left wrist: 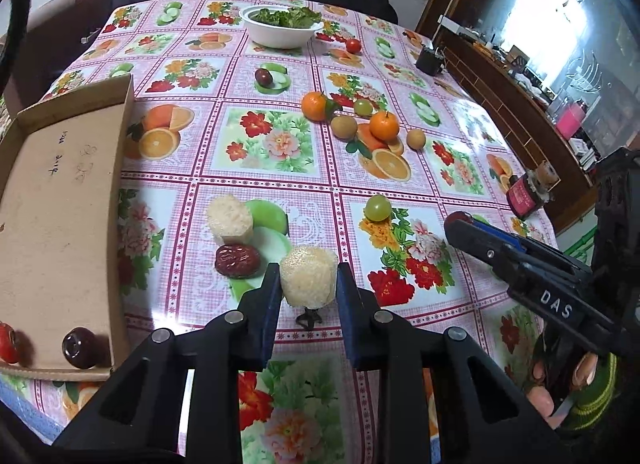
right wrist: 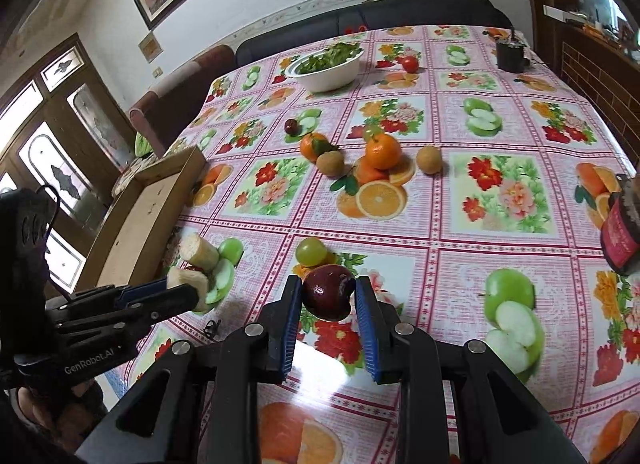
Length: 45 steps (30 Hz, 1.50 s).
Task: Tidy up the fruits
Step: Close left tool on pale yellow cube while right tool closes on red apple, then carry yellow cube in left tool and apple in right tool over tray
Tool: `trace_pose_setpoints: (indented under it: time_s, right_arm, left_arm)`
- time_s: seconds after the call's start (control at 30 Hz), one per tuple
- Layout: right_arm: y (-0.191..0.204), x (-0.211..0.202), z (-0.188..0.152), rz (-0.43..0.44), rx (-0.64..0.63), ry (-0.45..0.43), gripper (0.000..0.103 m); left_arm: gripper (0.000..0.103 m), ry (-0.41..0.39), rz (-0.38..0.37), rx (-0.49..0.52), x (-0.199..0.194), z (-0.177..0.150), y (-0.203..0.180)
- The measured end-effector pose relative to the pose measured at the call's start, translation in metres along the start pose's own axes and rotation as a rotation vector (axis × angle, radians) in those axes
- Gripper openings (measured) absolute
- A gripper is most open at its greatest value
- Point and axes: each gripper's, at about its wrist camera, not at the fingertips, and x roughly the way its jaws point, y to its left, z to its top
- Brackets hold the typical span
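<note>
My left gripper (left wrist: 308, 280) is shut on a pale, fibrous cut fruit piece (left wrist: 308, 278), lifted just off the tablecloth; the same piece (right wrist: 188, 284) shows at the left of the right wrist view. My right gripper (right wrist: 329, 290) is shut on a dark red plum (right wrist: 329, 292), held above the cloth near a green grape (right wrist: 311, 250). An open cardboard box (left wrist: 60, 204) lies at the left with a dark red fruit (left wrist: 79, 347) and a red one (left wrist: 8, 342) inside. A second pale piece (left wrist: 230, 220) and a red date (left wrist: 237, 260) lie beside the left gripper.
Mid-table lie two oranges (left wrist: 315, 105) (left wrist: 384, 125), two brown fruits (left wrist: 345, 126) (left wrist: 416, 139), a small grape (left wrist: 363, 107) and a dark plum (left wrist: 264, 77). Farther back are a tomato (left wrist: 353, 45), a white bowl (left wrist: 280, 38) of greens and a dark cup (left wrist: 429, 60). A red jar (left wrist: 526, 200) stands at the right edge.
</note>
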Motion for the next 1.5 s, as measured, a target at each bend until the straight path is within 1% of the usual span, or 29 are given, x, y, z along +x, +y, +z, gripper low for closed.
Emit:
trace_pose_setpoints:
  time_s: [0.17,0.33,0.53,0.77,1.23,1.5]
  right_arm:
    - [0.000,-0.006,0.001,0.002,0.002,-0.007,0.028]
    - [0.013,-0.007,0.003,0.021,-0.023,-0.011,0.028]
    - [0.042,-0.009,0.009,0.063,-0.073,-0.026,0.028]
    - [0.074,-0.006,0.012,0.108,-0.132,-0.025,0.028]
    - [0.132,0.008,0.012,0.176,-0.229,-0.001,0.027]
    - [0.153,0.020,0.011,0.200,-0.266,0.019,0.027]
  left_arm:
    - [0.024,-0.031,0.003,-0.010,-0.015,0.004,0.003]
    - [0.024,-0.075,0.025,-0.014,-0.033,0.008,0.008]
    - [0.024,-0.125,0.086,-0.029,-0.050,0.010,0.019]
    - [0.024,-0.160,0.140,-0.060,-0.066,0.011,0.041]
    - [0.024,-0.187,0.245,-0.147,-0.080,0.003,0.090]
    - [0.024,-0.197,0.291,-0.165,-0.085,0.000,0.105]
